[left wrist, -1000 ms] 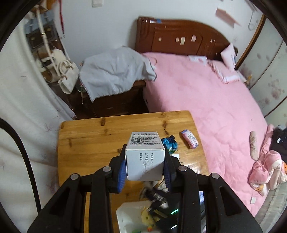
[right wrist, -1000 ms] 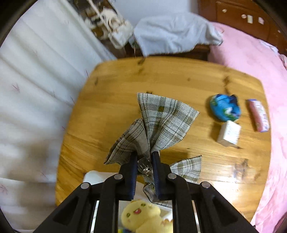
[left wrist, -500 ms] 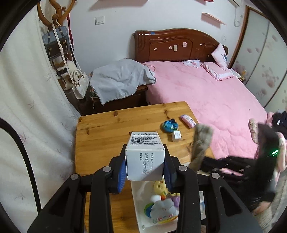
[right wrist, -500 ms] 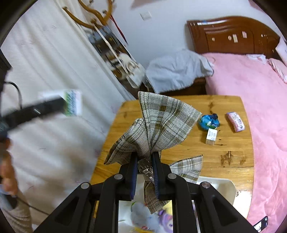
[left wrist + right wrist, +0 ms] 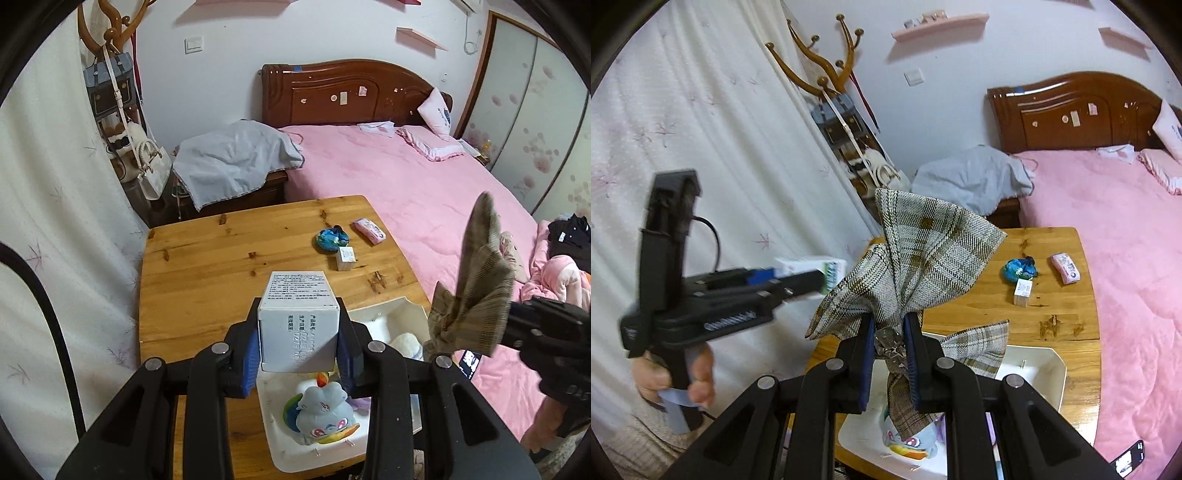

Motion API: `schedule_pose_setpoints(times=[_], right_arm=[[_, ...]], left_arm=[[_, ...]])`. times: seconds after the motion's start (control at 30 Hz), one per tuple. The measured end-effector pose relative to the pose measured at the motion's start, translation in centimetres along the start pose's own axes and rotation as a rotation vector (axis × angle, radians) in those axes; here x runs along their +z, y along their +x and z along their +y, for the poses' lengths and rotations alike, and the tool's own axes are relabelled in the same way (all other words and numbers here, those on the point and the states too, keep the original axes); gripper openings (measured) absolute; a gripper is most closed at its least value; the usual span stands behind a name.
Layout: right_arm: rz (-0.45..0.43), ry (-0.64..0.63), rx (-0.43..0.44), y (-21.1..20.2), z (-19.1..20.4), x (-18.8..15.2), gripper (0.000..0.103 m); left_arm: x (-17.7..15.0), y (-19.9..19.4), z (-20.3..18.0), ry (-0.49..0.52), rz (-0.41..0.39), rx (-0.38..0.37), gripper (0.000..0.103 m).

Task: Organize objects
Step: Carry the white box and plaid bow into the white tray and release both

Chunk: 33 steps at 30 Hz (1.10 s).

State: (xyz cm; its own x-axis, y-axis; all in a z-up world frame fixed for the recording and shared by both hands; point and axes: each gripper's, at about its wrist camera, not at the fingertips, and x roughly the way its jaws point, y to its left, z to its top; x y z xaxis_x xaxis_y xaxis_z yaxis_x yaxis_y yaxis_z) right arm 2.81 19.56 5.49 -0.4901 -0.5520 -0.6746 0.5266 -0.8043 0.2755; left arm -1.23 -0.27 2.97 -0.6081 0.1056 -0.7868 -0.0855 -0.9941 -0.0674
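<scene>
White box (image 5: 298, 325): clamped between the closed-in fingers of the left gripper (image 5: 298, 354), held above the white tray (image 5: 410, 310).
Plaid cloth (image 5: 916, 258): pinched by the right gripper (image 5: 889, 354), raised over the tray.
Wooden table (image 5: 221, 266): blue pouch (image 5: 331, 239), small carton (image 5: 346, 257), pink packet (image 5: 368, 230) laid near together.

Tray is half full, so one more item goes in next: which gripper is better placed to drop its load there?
Probably left: the left gripper holds the white box directly above the tray, while the right gripper's plaid bow sits off its edge.
</scene>
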Motion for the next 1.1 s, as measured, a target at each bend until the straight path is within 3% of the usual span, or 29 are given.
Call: schedule_pose_setpoints(times=[0.27,0.4,0.53,0.7,0.83,0.9,0.93,1.0,1.03,1.1], right_arm=[[0.005,-0.016,-0.034,0.7,0.4,-3.5,0.016],[0.042,-0.008,-0.089,2.4,-0.3,-5.5,0.016],[0.11,0.011,-0.122,4.3,-1.6,-7.7,0.016],[0.219,0.022,-0.147,7.1,-3.1,-10.9,0.019],[0.293,-0.001,-0.17,8.6,-3.5,-12.7,0.02],[0.301,-0.005,-0.181,8.8,-3.7,-13.1,0.031],[0.292,-0.005,-0.184,8.7,-3.9,-13.1,0.042],[0.26,0.002,-0.194,8.5,-4.3,-12.9,0.055],[0.247,0.006,-0.193,8.3,-4.5,-12.8,0.056],[0.238,0.015,-0.187,8.2,-4.9,-12.7,0.056]], left_arm=[[-4.7,2.8,-0.7,-0.021,0.004,-0.015,0.037],[-6.3,4.9,-0.3,-0.051,0.005,0.027,0.037],[-7.1,7.1,-0.1,-0.063,0.035,0.048,0.037],[-8.3,9.5,-0.9,-0.003,0.043,0.109,0.038],[-9.5,11.7,-1.7,0.038,0.115,0.101,0.039],[-10.0,12.4,-2.0,0.057,0.142,0.11,0.042],[-10.2,12.6,-2.1,0.063,0.153,0.113,0.048],[-10.7,12.9,-2.3,0.064,0.174,0.108,0.065],[-10.8,12.9,-2.3,0.061,0.178,0.104,0.072],[-11.1,12.9,-2.3,0.053,0.182,0.097,0.073]])
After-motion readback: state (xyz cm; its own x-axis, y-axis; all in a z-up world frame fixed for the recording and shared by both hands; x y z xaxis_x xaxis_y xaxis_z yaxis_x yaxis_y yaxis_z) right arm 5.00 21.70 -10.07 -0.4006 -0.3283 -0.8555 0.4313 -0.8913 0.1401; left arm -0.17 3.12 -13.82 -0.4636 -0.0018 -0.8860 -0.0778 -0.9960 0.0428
